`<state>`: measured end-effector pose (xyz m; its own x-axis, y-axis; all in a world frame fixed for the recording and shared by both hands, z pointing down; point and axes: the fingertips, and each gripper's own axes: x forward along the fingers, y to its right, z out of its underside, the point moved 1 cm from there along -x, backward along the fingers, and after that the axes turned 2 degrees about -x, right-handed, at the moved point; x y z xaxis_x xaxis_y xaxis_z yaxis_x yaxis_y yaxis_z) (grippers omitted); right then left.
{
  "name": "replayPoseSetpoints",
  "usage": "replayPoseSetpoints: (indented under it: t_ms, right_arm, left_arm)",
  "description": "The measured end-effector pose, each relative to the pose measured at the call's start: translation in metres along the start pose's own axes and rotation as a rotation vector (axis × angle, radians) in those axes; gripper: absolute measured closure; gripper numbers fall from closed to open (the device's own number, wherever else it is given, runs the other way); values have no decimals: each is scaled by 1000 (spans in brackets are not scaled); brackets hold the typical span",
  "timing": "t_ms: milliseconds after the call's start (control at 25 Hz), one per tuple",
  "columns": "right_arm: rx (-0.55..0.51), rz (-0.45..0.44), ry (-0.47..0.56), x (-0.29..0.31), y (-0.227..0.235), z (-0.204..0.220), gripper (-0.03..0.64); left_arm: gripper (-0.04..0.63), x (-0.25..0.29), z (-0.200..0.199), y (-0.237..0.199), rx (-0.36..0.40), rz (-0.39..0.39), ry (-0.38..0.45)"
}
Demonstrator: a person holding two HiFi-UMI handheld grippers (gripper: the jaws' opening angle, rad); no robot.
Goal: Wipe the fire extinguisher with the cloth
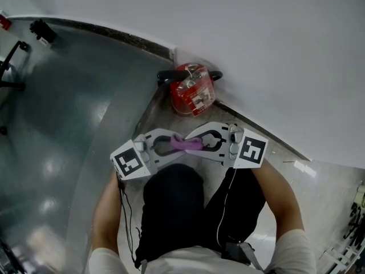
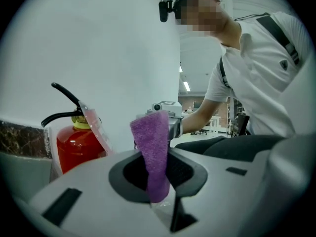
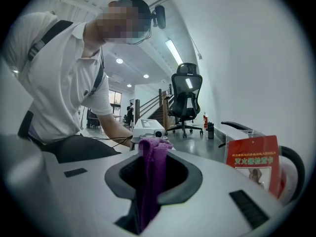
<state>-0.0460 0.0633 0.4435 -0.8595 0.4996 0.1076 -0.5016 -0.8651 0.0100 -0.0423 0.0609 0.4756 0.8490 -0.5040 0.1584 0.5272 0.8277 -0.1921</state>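
A red fire extinguisher point(image 1: 193, 93) with a black handle stands on the floor against the white wall, just beyond both grippers. It shows at the left of the left gripper view point(image 2: 76, 149) and, with its red label, at the right of the right gripper view point(image 3: 254, 162). A purple cloth point(image 1: 188, 143) spans between the two grippers, which face each other tip to tip. My left gripper point(image 1: 171, 144) point(image 2: 158, 157) is shut on one end of the cloth point(image 2: 153, 152). The right gripper point(image 1: 201, 142) point(image 3: 153, 157) is shut on the other end point(image 3: 150, 177), which runs down between its jaws.
The person crouches over the grippers, black trousers point(image 1: 171, 210) directly below them. The white wall point(image 1: 256, 39) runs diagonally behind the extinguisher, with a dark skirting strip point(image 1: 114, 36). Glossy grey floor point(image 1: 57, 124) spreads left. A black office chair point(image 3: 186, 100) stands further along the wall.
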Motion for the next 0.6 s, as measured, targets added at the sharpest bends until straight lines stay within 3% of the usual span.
replayPoseSetpoints:
  t_ms: [240,600]
  right_arm:
    - [36,-9,16,3,-2,3,558]
    - [33,-7,22,1,1,3,558]
  left_arm:
    - [537,0,6,5,-22,35,-28]
    - [512,7,4,-3,7,-13,-10]
